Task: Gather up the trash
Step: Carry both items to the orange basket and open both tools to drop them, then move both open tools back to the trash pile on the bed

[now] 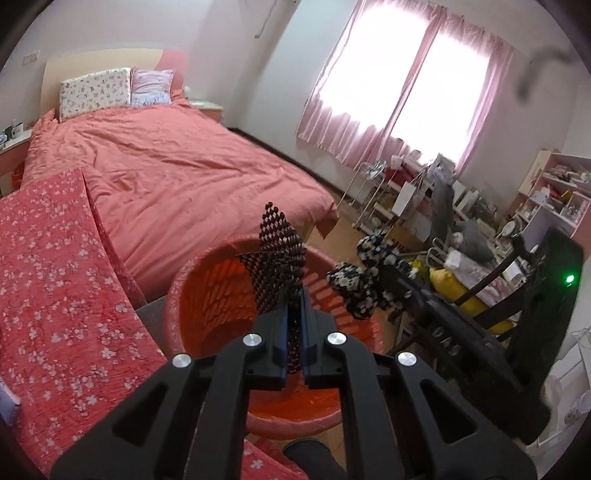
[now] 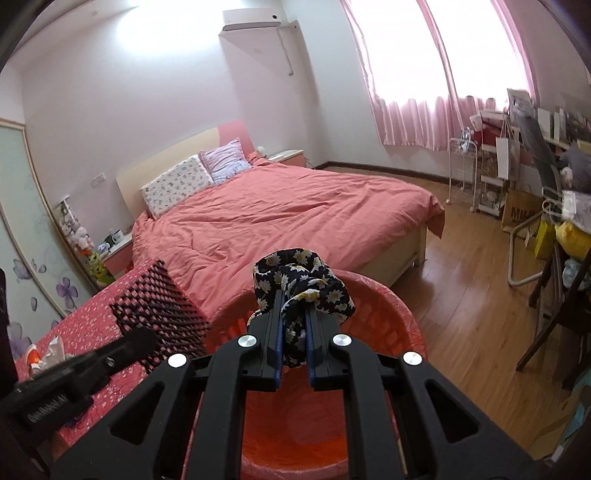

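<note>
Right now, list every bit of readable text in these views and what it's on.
"MU...", cut off: brown paper bag on the floor by the shelves.
White lettering on the left tongs' body: too blurred to read surely.
Raised lettering on the right tongs' body: unreadable.
Shelf items and the wall air conditioner: too small.

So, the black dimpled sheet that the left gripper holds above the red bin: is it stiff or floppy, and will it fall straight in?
The black dimpled sheet probably is fairly stiff: clamped at its lower edge by the left gripper, it stands upright without drooping. It looks like thin foam, so likely light. Released, it may tip and catch on the rim of the red bin.
</note>
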`<action>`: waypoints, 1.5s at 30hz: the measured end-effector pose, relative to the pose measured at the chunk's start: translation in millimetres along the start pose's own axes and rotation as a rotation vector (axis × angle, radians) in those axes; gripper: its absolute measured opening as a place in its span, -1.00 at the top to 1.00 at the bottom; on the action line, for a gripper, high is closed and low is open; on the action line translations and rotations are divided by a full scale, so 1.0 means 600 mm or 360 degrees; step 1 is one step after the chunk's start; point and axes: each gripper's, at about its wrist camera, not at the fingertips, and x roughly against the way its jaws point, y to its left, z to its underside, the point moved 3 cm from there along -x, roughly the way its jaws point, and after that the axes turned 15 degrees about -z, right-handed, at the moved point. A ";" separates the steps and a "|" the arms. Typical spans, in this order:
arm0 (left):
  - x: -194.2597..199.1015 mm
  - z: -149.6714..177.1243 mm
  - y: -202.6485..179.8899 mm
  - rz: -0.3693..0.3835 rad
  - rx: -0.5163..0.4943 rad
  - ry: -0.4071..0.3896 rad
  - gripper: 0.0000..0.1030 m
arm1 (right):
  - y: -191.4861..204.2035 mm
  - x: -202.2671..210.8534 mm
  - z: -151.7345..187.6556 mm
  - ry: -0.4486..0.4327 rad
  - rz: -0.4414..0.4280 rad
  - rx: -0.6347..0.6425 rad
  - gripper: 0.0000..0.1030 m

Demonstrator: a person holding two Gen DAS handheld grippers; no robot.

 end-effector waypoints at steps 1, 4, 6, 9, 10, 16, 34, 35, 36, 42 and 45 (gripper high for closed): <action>-0.014 0.003 0.002 -0.0021 0.0007 0.0028 0.83 | -0.005 -0.003 0.003 0.0009 -0.0004 -0.0022 0.76; -0.038 0.011 0.020 -0.0046 0.0040 0.0088 0.54 | -0.016 -0.009 0.008 0.0040 -0.0009 -0.0062 0.57; -0.043 0.015 0.029 -0.0065 0.0052 0.0103 0.38 | -0.023 -0.011 0.009 0.0057 -0.0001 -0.0079 0.36; -0.044 0.023 0.046 -0.0112 0.0061 0.0114 0.28 | -0.022 -0.009 0.011 0.0065 0.0018 -0.0082 0.16; -0.043 0.024 0.053 -0.0138 0.0064 0.0115 0.25 | -0.021 -0.008 0.010 0.0066 0.0027 -0.0077 0.14; -0.004 0.036 0.096 -0.0358 0.0025 0.0035 -0.13 | -0.006 -0.001 0.010 0.0073 0.0107 0.0025 0.07; 0.187 0.104 0.302 -0.0819 0.0169 -0.0119 -0.34 | 0.164 -0.015 0.056 0.0235 -0.0065 0.0320 0.03; 0.200 0.112 0.319 -0.0847 0.0192 -0.0125 -0.35 | 0.177 -0.017 0.063 0.0253 -0.0091 0.0335 0.03; 0.216 0.120 0.341 -0.0886 0.0221 -0.0129 -0.37 | 0.194 -0.020 0.070 0.0275 -0.0123 0.0355 0.02; 0.284 0.156 0.439 -0.1059 0.0378 -0.0142 -0.40 | 0.300 -0.044 0.124 0.0411 -0.0290 0.0483 -0.06; 0.315 0.176 0.489 -0.1139 0.0456 -0.0145 -0.41 | 0.348 -0.058 0.154 0.0490 -0.0376 0.0528 -0.09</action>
